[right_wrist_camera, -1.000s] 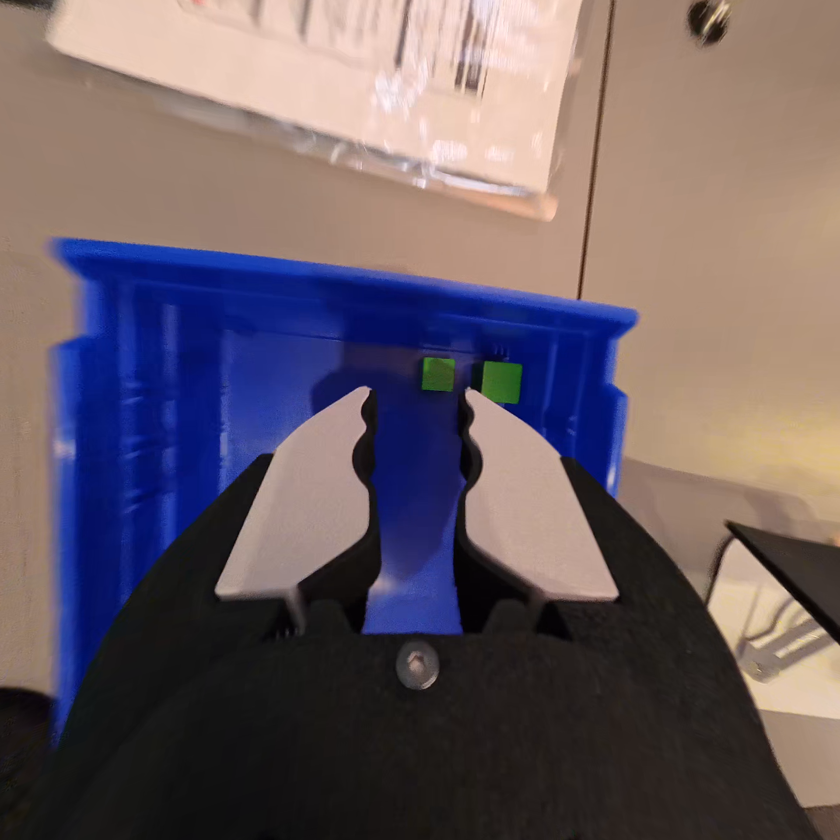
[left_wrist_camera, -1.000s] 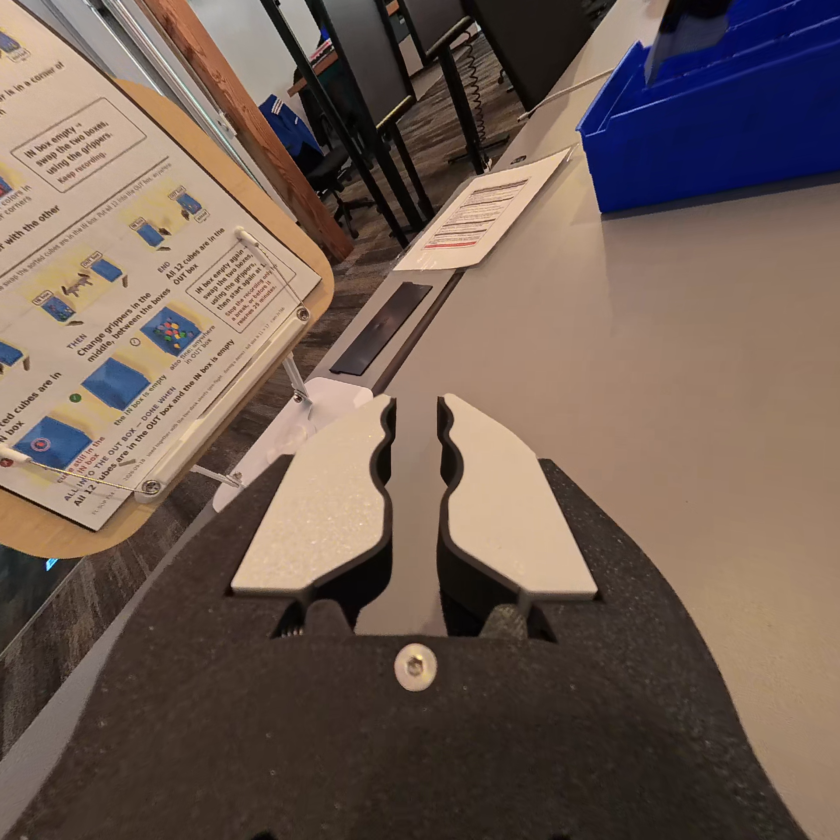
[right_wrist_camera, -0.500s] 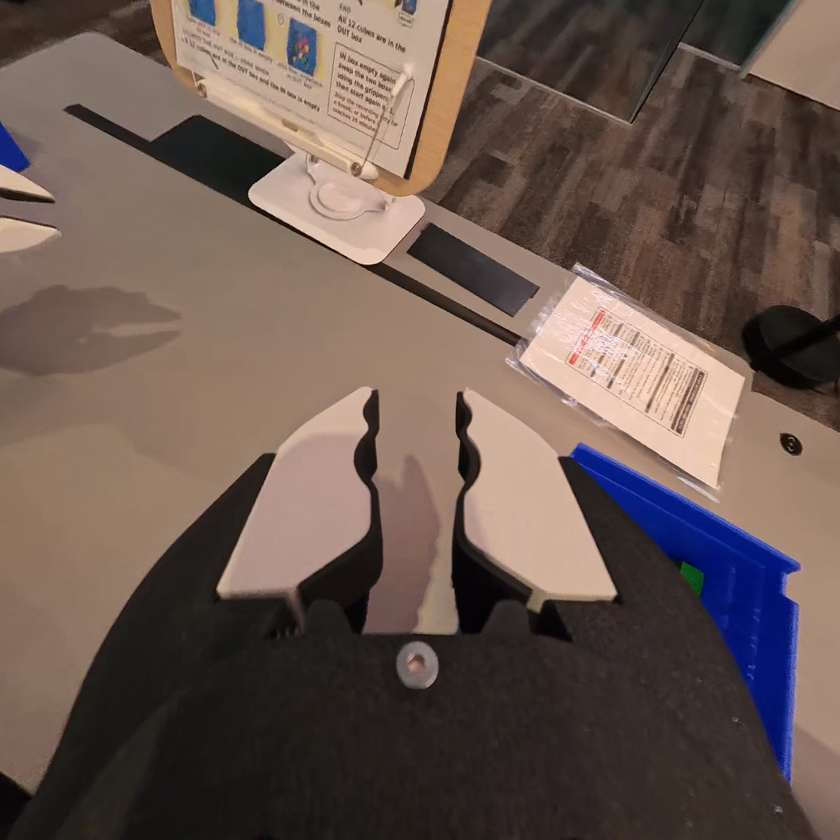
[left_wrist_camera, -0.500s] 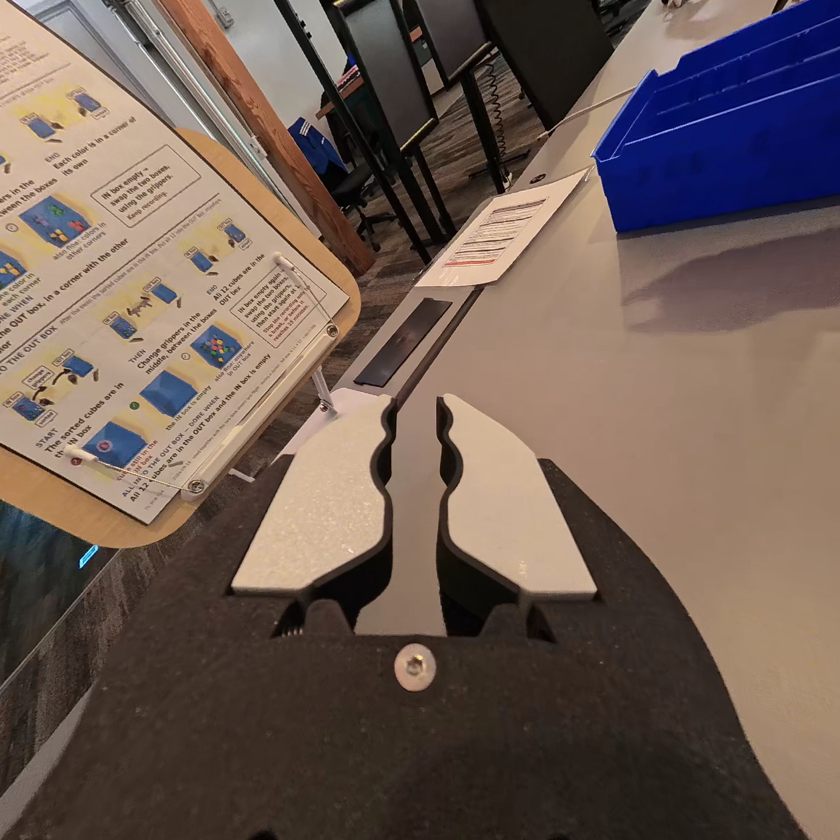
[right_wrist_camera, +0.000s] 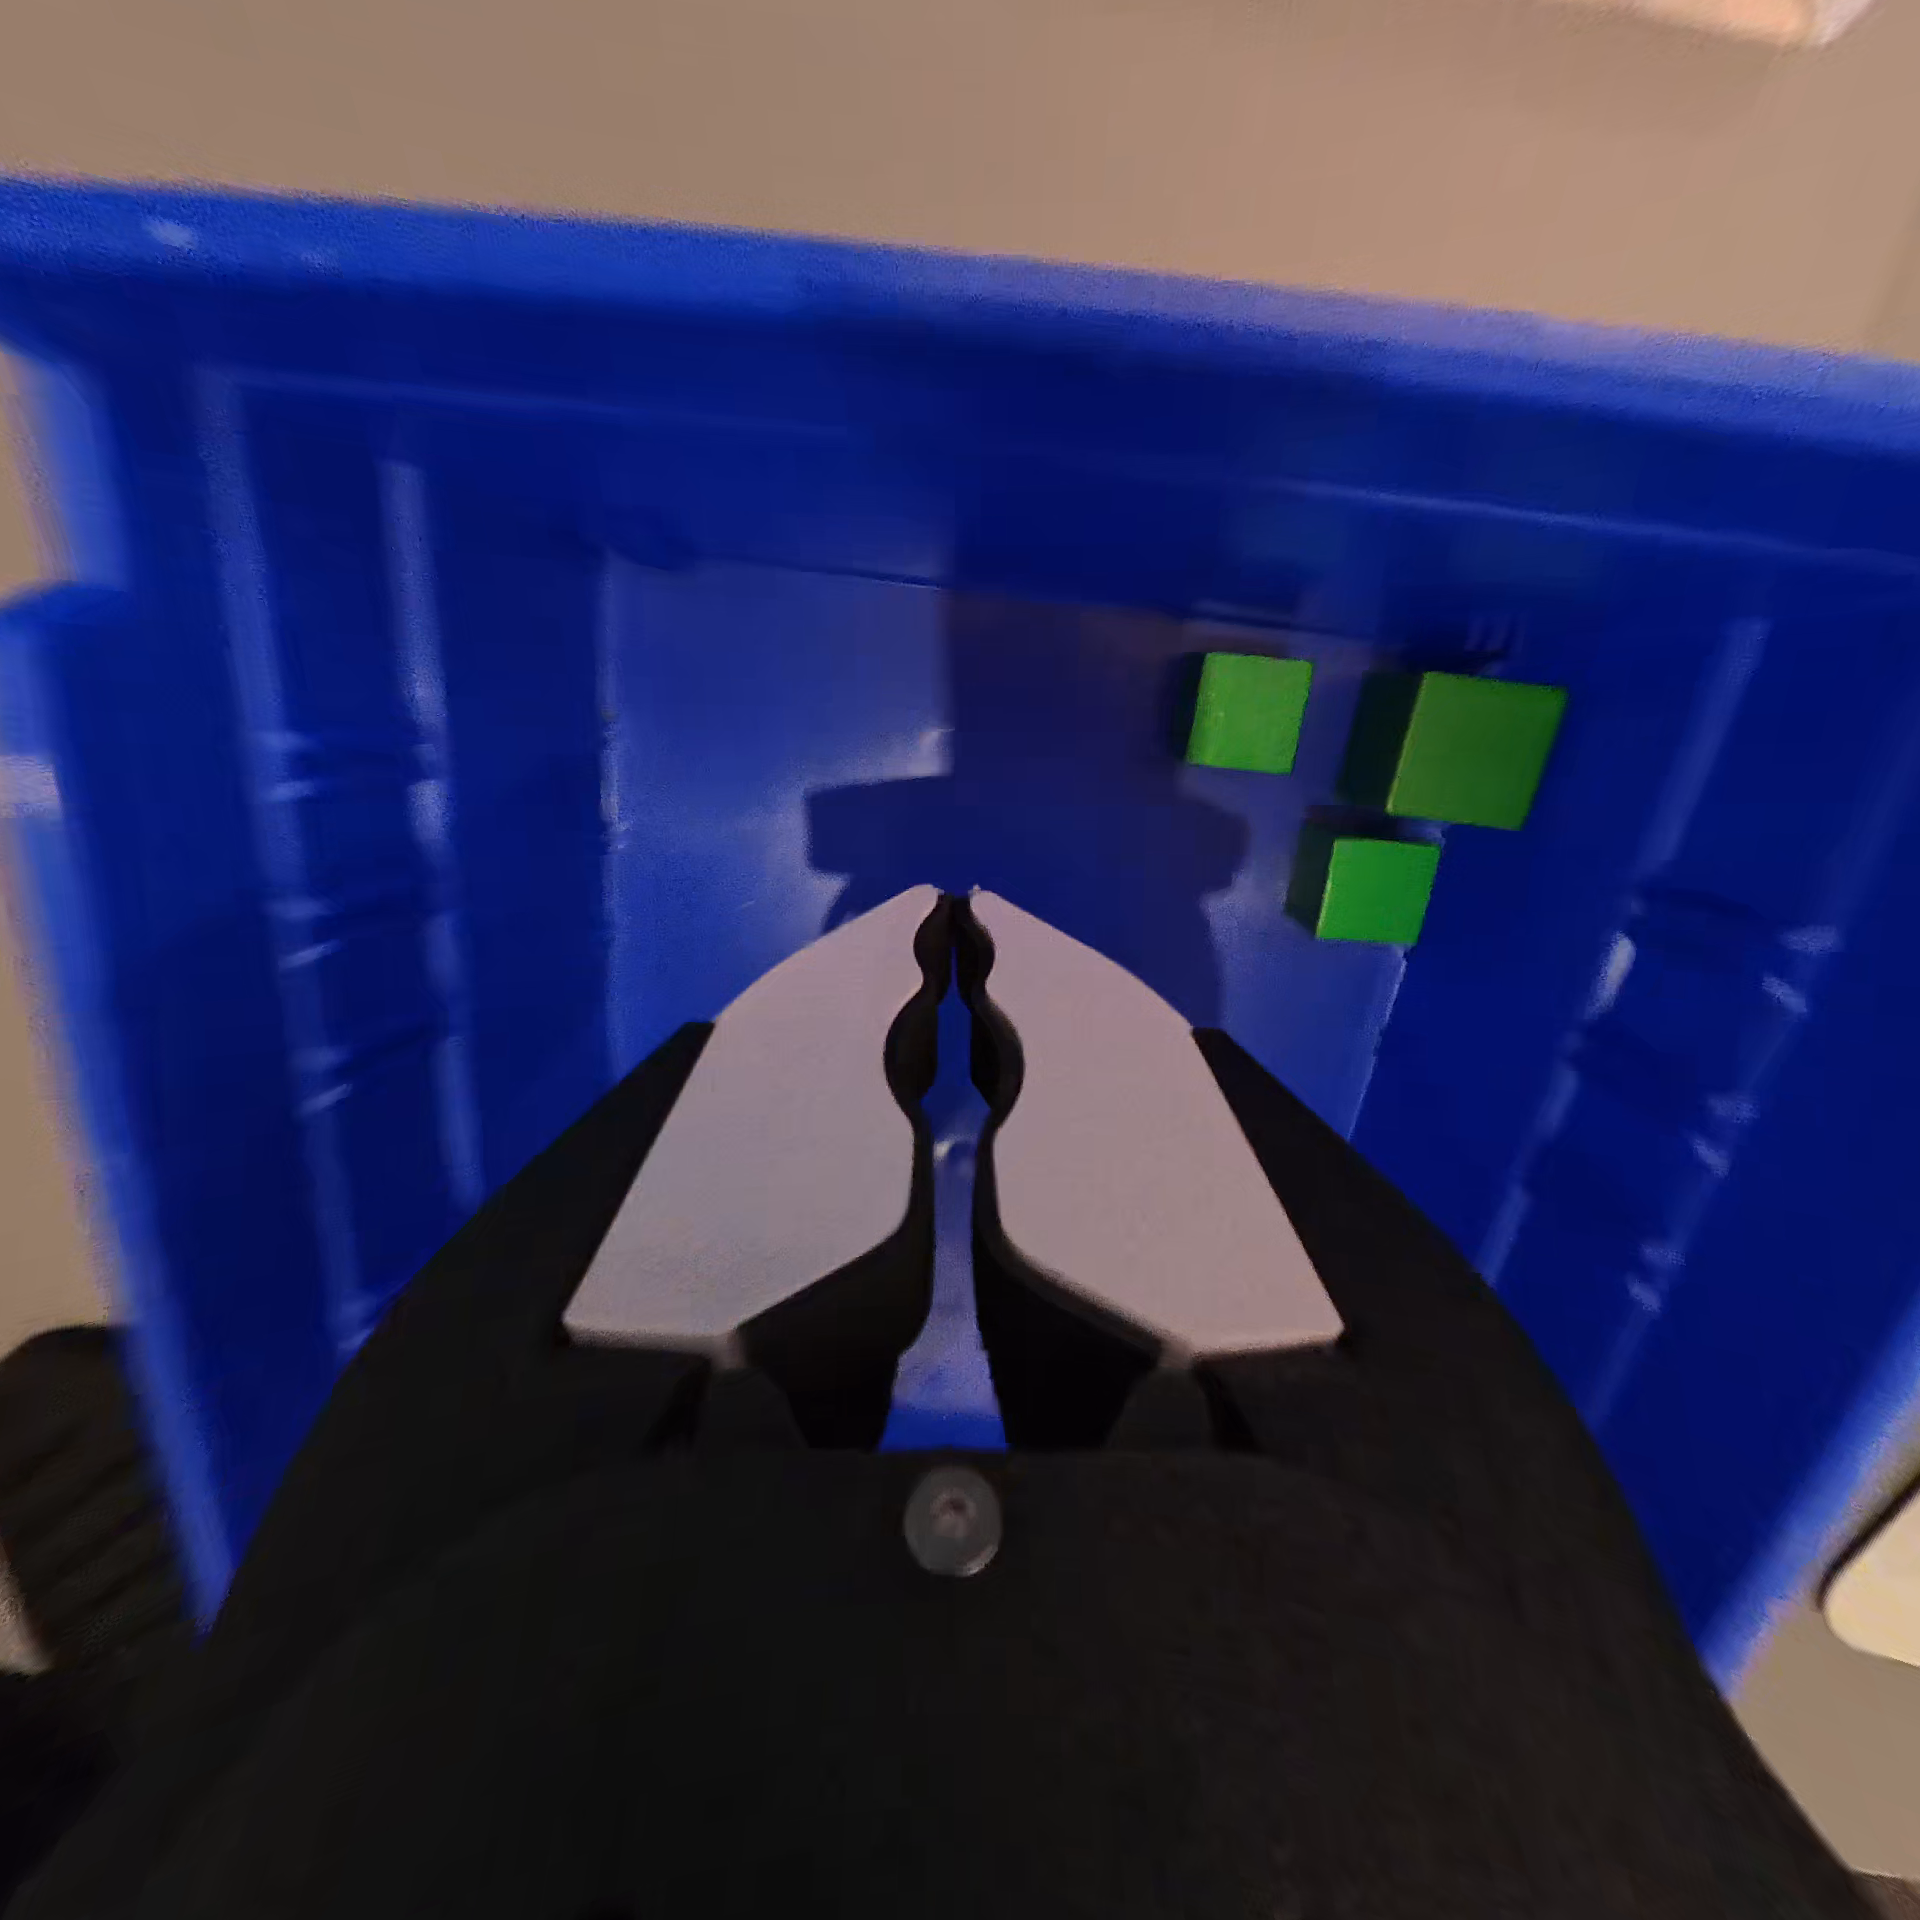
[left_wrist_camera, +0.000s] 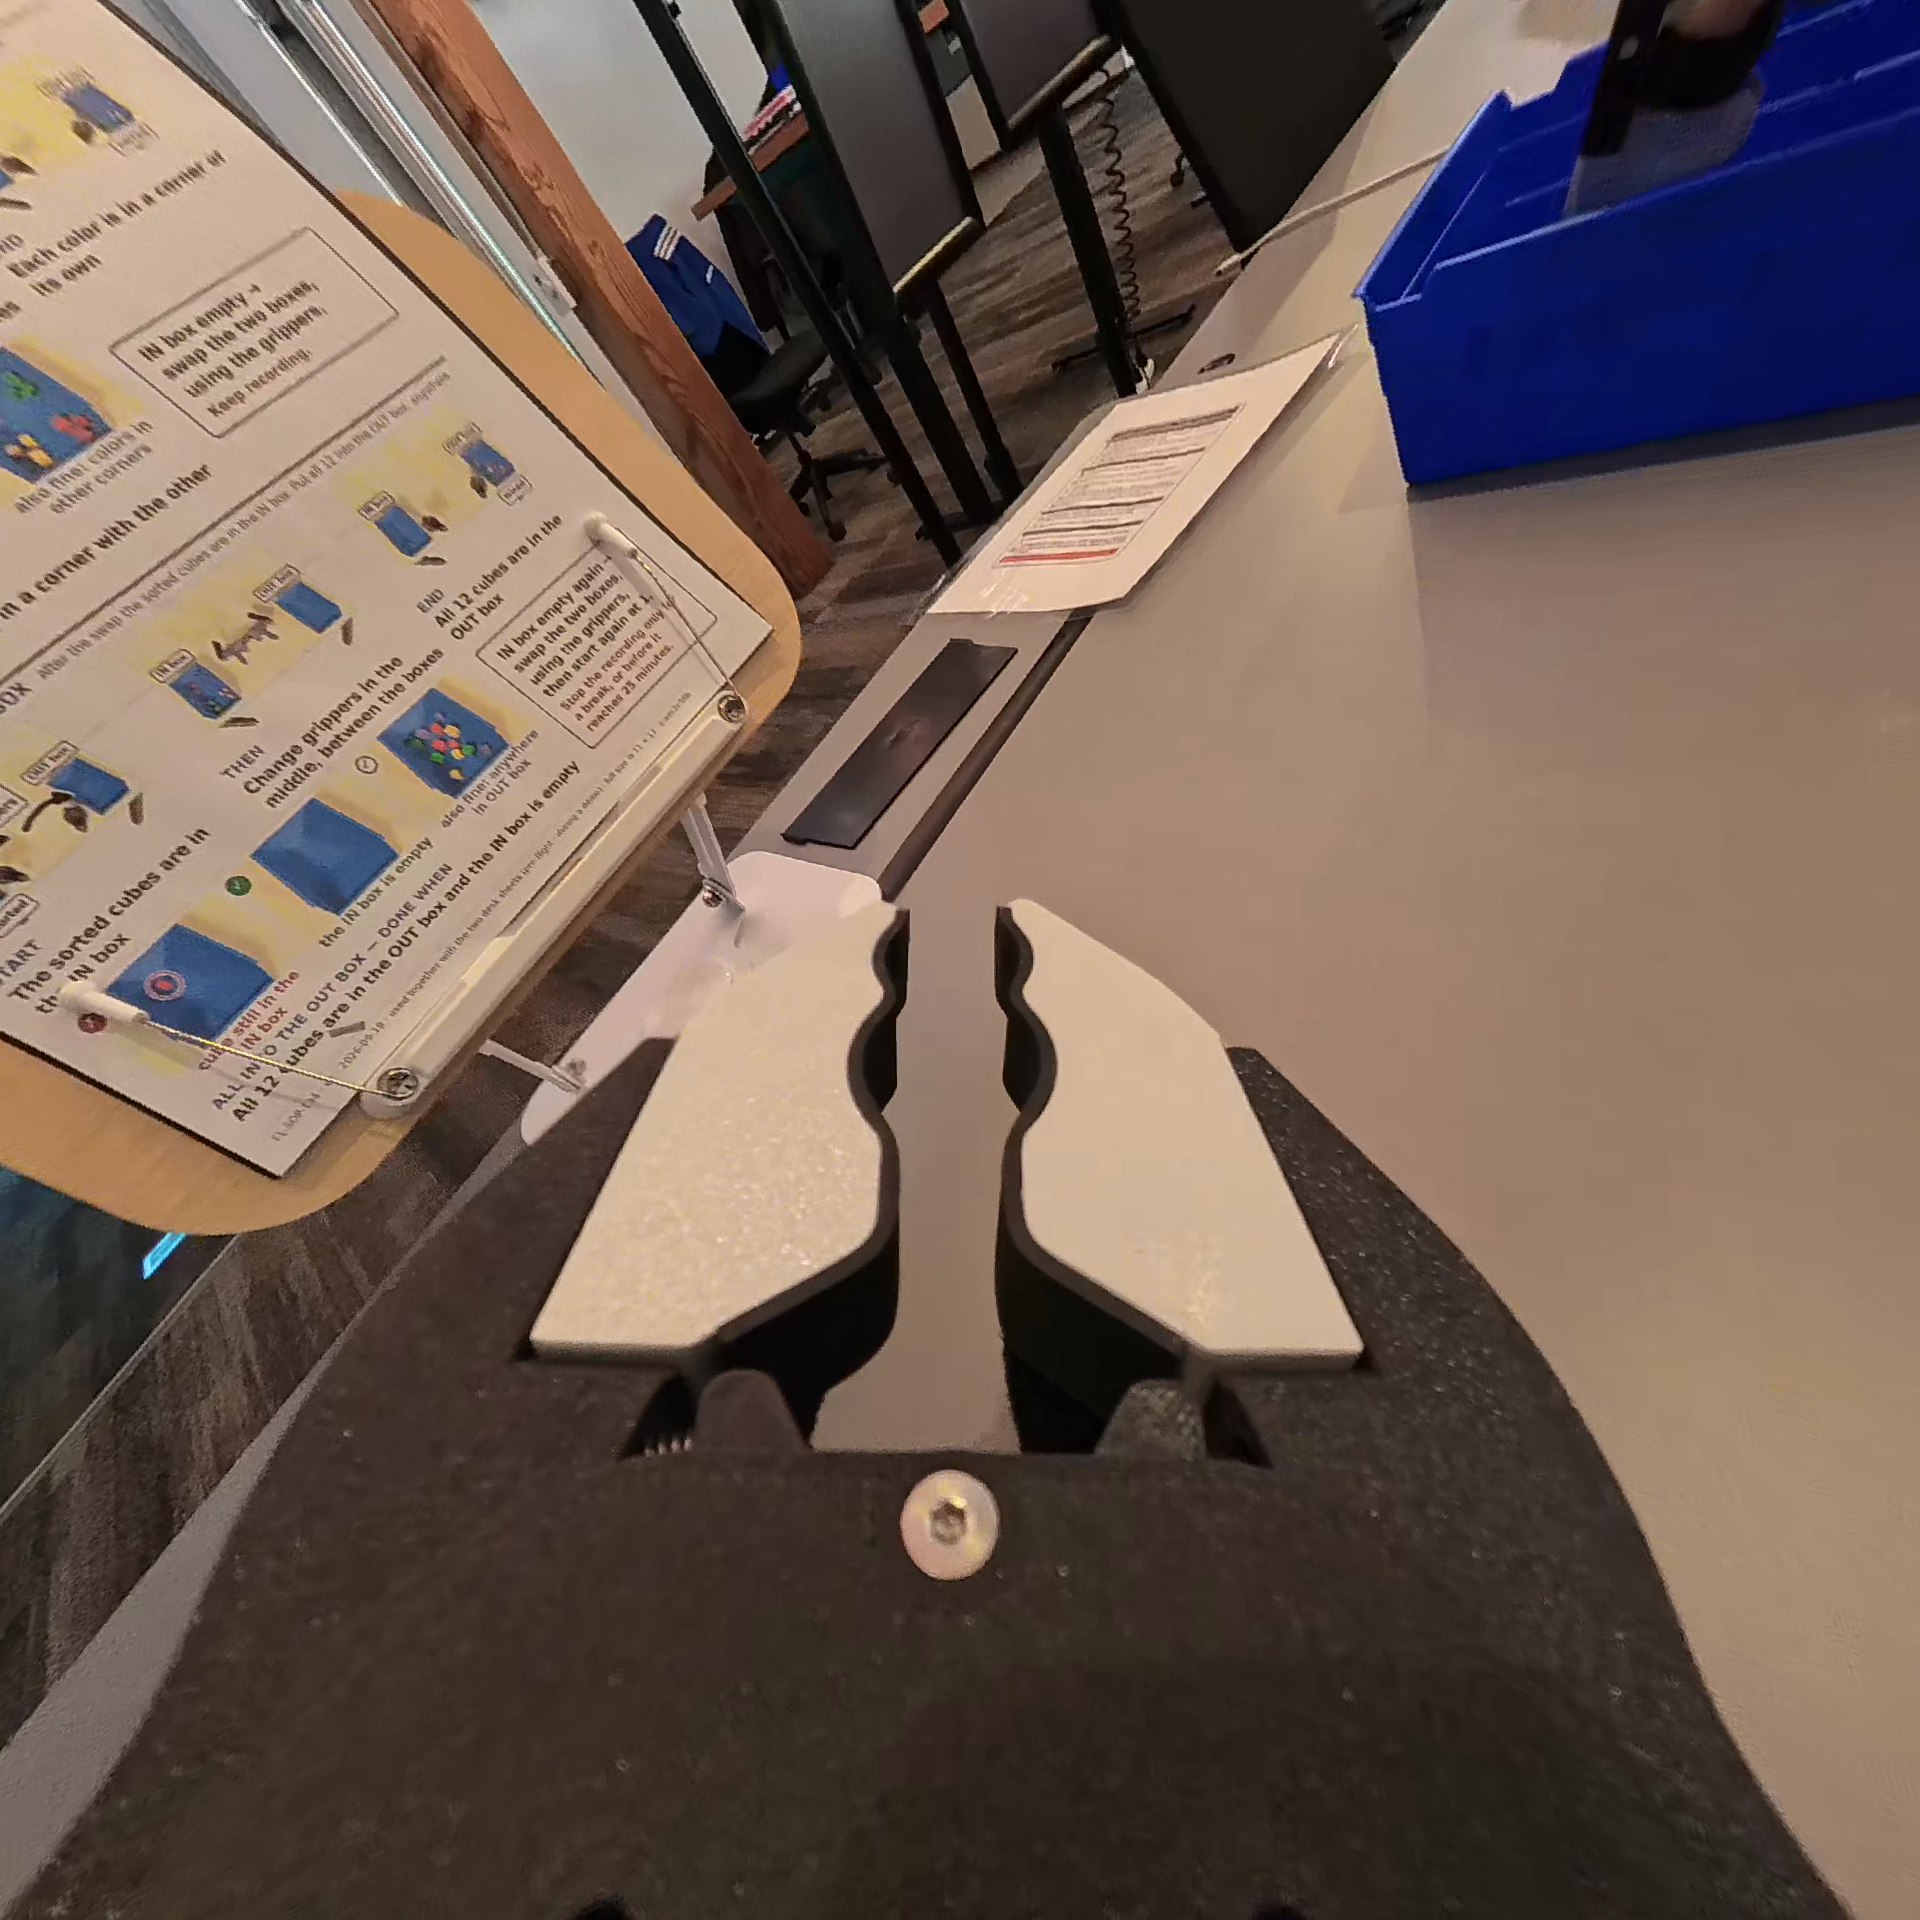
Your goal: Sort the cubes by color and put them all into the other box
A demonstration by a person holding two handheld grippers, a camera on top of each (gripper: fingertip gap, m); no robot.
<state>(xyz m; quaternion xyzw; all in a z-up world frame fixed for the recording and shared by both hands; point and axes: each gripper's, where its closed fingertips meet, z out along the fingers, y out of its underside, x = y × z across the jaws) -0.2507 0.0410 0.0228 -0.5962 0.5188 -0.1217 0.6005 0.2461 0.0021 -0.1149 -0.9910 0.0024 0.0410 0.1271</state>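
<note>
In the right wrist view my right gripper (right_wrist_camera: 956, 904) hangs inside the blue box (right_wrist_camera: 727, 343), shut tip to tip with nothing between the pads. Three green cubes (right_wrist_camera: 1247, 715), (right_wrist_camera: 1470, 750), (right_wrist_camera: 1374, 891) lie close together on the box floor, up and to the right of the fingertips. In the left wrist view my left gripper (left_wrist_camera: 951, 925) is open by a narrow gap and empty, low over the grey table (left_wrist_camera: 1455, 935). The blue box (left_wrist_camera: 1662, 343) stands at the far right there, with the right gripper (left_wrist_camera: 1662, 114) dipping into it.
An instruction board (left_wrist_camera: 312, 623) on a white stand (left_wrist_camera: 769, 914) stands at the table's left edge. A laminated sheet (left_wrist_camera: 1132, 488) and a black strip (left_wrist_camera: 904, 743) lie along that edge. Chairs and desks stand beyond the table.
The right gripper swung from over the table back into the blue box and its jaws closed with nothing between them. Three green cubes show now, two a second ago. The left gripper barely moved.
</note>
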